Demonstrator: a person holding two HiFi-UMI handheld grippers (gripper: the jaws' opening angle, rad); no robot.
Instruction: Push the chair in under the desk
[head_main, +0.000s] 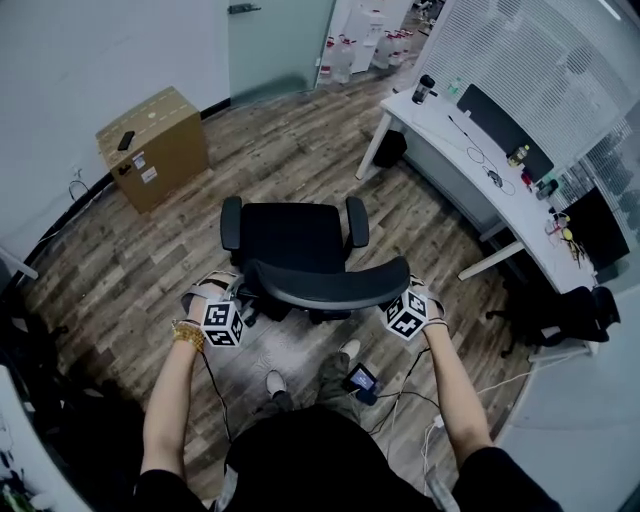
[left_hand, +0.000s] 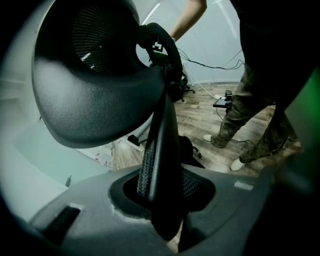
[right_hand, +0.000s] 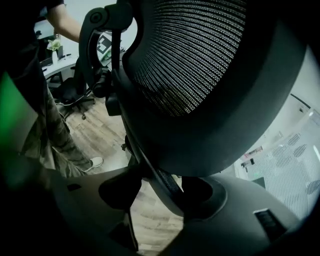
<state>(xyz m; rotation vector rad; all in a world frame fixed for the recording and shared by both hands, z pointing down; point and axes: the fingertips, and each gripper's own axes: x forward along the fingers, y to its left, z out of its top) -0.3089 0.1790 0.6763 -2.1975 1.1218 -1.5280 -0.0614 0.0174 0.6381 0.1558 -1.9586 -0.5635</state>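
Nearest me, at 7 o'clock in the head view, my left gripper (head_main: 240, 298) is clamped on the left end of the chair's backrest (head_main: 330, 286). In the left gripper view, the dark edge of that backrest runs straight down between the pads (left_hand: 162, 195), which press on it from both sides. The chair (head_main: 293, 235) stands at 12 o'clock from my hands on the wooden floor (head_main: 120, 270), its seat facing away from me. My right gripper (head_main: 404, 294), at 5 o'clock, grips the right end of the same backrest, and the right gripper view shows the mesh back's rim caught between its jaws (right_hand: 160, 187). A cardboard box (head_main: 152, 145) sits at 10 o'clock. The white desk (head_main: 455, 140) lies at 2 o'clock, well apart from the chair, which is not under it.
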